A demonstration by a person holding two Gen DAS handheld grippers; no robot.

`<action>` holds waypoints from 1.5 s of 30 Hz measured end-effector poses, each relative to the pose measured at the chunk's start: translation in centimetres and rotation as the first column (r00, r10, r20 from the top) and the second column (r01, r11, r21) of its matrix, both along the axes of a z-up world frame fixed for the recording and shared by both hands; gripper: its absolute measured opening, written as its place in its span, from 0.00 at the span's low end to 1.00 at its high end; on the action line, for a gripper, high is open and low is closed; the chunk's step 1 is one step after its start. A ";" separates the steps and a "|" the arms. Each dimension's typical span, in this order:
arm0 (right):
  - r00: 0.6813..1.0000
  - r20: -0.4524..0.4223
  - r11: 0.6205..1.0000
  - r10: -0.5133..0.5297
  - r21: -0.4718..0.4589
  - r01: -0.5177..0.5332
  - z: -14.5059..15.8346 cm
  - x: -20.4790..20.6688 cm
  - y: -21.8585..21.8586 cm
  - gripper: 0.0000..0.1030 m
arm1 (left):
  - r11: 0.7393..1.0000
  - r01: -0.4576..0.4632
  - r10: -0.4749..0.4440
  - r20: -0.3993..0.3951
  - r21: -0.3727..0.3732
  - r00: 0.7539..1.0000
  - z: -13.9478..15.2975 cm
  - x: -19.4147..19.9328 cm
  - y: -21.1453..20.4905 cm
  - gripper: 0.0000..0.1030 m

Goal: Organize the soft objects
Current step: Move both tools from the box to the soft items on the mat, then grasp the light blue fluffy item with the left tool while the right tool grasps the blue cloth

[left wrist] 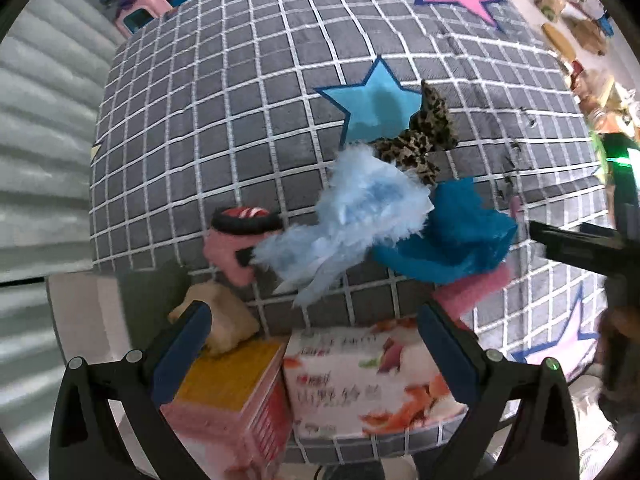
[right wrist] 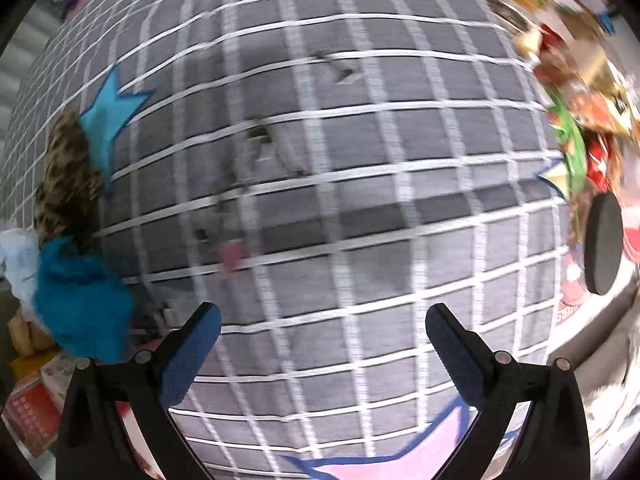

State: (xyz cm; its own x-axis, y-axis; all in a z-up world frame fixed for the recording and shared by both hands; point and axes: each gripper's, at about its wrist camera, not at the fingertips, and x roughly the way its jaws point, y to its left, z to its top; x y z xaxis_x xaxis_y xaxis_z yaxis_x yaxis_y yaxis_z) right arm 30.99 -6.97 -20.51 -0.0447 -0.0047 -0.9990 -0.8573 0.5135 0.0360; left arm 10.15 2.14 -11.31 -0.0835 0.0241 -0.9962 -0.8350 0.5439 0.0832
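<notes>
Soft items lie in a pile on the grey checked blanket (left wrist: 240, 128): a fluffy light-blue piece (left wrist: 360, 208), a teal cloth (left wrist: 452, 236), a leopard-print piece (left wrist: 424, 136), a pink fuzzy piece (left wrist: 472, 292) and a pink sock with a black cuff (left wrist: 236, 240). My left gripper (left wrist: 316, 328) is open and empty, just in front of the pile above two boxes. My right gripper (right wrist: 324, 328) is open and empty over bare blanket (right wrist: 360, 200), with the teal cloth (right wrist: 80, 296) and leopard piece (right wrist: 68, 176) at its left. The right gripper's black body (left wrist: 580, 244) shows at the pile's right.
A white printed box (left wrist: 368, 384) and a pink-and-yellow box (left wrist: 232, 396) sit at the blanket's near edge, with a beige plush (left wrist: 228, 320) beside them. A pink stool (left wrist: 156, 0) stands far left. Cluttered packages (right wrist: 592, 120) and a black disc (right wrist: 604, 244) line the right edge.
</notes>
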 end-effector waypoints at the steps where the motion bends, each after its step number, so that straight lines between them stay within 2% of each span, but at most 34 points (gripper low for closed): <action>1: 1.000 -0.006 1.000 -0.009 0.009 0.009 0.2 0.4 -0.2 1.00 | 1.000 -0.004 0.004 -0.006 -0.003 1.000 -0.5 0.2 0.3 1.00; 4: 0.997 -0.074 0.998 -0.020 0.057 0.024 1.0 2.5 -0.2 1.00 | 0.999 -0.040 0.039 -0.034 -0.011 0.999 -2.2 0.5 1.4 1.00; 6: 0.989 -0.145 0.995 0.004 0.102 0.011 1.8 2.2 0.4 1.00 | 0.998 -0.054 0.053 -0.044 -0.015 0.998 -2.6 0.4 2.0 1.00; 9: 0.965 -0.244 0.982 0.100 0.179 -0.056 3.0 -0.3 2.8 1.00 | 0.998 -0.060 0.060 -0.066 0.007 0.996 -2.2 0.1 3.0 1.00; 12: 0.930 -0.313 0.968 0.193 0.213 -0.129 3.2 -3.2 4.8 1.00 | 0.999 -0.040 0.041 -0.142 0.009 0.989 -3.2 0.4 3.8 1.00; 16: 0.902 -0.324 0.950 0.285 0.220 -0.221 2.6 -7.0 6.3 1.00 | 0.999 -0.049 0.048 -0.199 0.002 0.979 -5.2 0.1 5.2 1.00; 19: 0.882 -0.360 0.948 0.303 0.206 -0.242 1.1 -8.9 7.6 0.97 | 0.998 -0.068 0.069 -0.214 0.012 0.974 -5.7 -0.1 6.4 1.00; 20: 0.878 -0.374 0.950 0.299 0.201 -0.238 0.7 -9.3 7.9 0.77 | 0.997 -0.075 0.075 -0.214 0.011 0.974 -5.8 -0.2 6.6 1.00; 21: 0.870 -0.394 0.953 0.296 0.191 -0.237 0.3 -9.6 8.0 0.49 | 0.997 -0.081 0.081 -0.212 0.010 0.974 -5.8 -0.3 7.0 1.00; 24: 0.849 -0.441 0.955 0.292 0.186 -0.232 -0.1 -9.3 8.5 0.34 | 0.997 -0.072 0.074 -0.211 0.014 0.975 -5.5 -0.1 7.4 1.00; 26: 0.862 -0.413 0.952 0.296 0.205 -0.228 0.4 -9.0 8.4 0.33 | 0.999 -0.050 0.053 -0.212 0.020 0.976 -5.1 -0.1 7.4 1.00; 29: 0.889 -0.384 0.961 0.249 0.214 -0.176 1.4 -5.9 7.6 0.20 | 1.000 -0.019 0.019 -0.206 0.004 0.978 -4.8 0.2 7.3 1.00; 32: 0.933 -0.327 0.975 0.153 0.201 -0.090 2.1 -1.2 6.3 0.20 | 1.000 -0.007 0.004 -0.198 -0.015 0.980 -4.8 0.3 7.1 1.00; 33: 0.955 -0.276 0.980 0.113 0.189 -0.062 2.5 0.8 5.7 0.20 | 0.999 -0.010 0.004 -0.184 -0.031 0.983 -4.8 0.3 6.9 1.00; 35: 0.968 -0.234 0.978 0.090 0.204 -0.041 3.4 2.8 5.0 0.22 | 0.998 -0.006 -0.004 -0.152 -0.065 0.988 -4.7 0.5 6.2 1.00; 37: 0.952 -0.287 0.974 0.111 0.220 -0.047 3.9 3.1 4.7 0.41 | 0.997 0.020 -0.032 -0.149 -0.081 0.988 -5.0 0.6 5.4 1.00; 38: 0.945 -0.298 0.971 0.138 0.227 -0.070 4.1 2.8 4.6 0.74 | 0.996 0.038 -0.051 -0.156 -0.086 0.986 -5.3 0.7 5.0 1.00; 39: 0.938 -0.301 0.965 0.170 0.242 -0.097 4.3 2.0 4.7 0.92 | 0.995 0.052 -0.067 -0.164 -0.090 0.984 -5.7 0.8 4.7 1.00; 41: 0.916 -0.312 0.944 0.252 0.285 -0.163 4.4 -0.9 5.8 0.92 | 0.993 0.073 -0.089 -0.173 -0.096 0.981 -6.2 1.3 4.2 1.00; 45: 0.890 -0.362 0.943 0.279 0.277 -0.183 2.4 -5.0 8.2 0.92 | 0.988 0.107 -0.125 -0.175 -0.110 0.977 -7.1 2.4 3.6 1.00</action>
State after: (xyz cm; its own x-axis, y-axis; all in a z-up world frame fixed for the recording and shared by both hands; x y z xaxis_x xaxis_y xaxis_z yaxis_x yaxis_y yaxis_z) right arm 25.99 1.25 -18.14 -0.4569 0.1630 -0.8744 -0.8416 0.2390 0.4843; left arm 12.54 5.75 -18.45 -0.2649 -0.0536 -0.9628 -0.7417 0.6494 0.1679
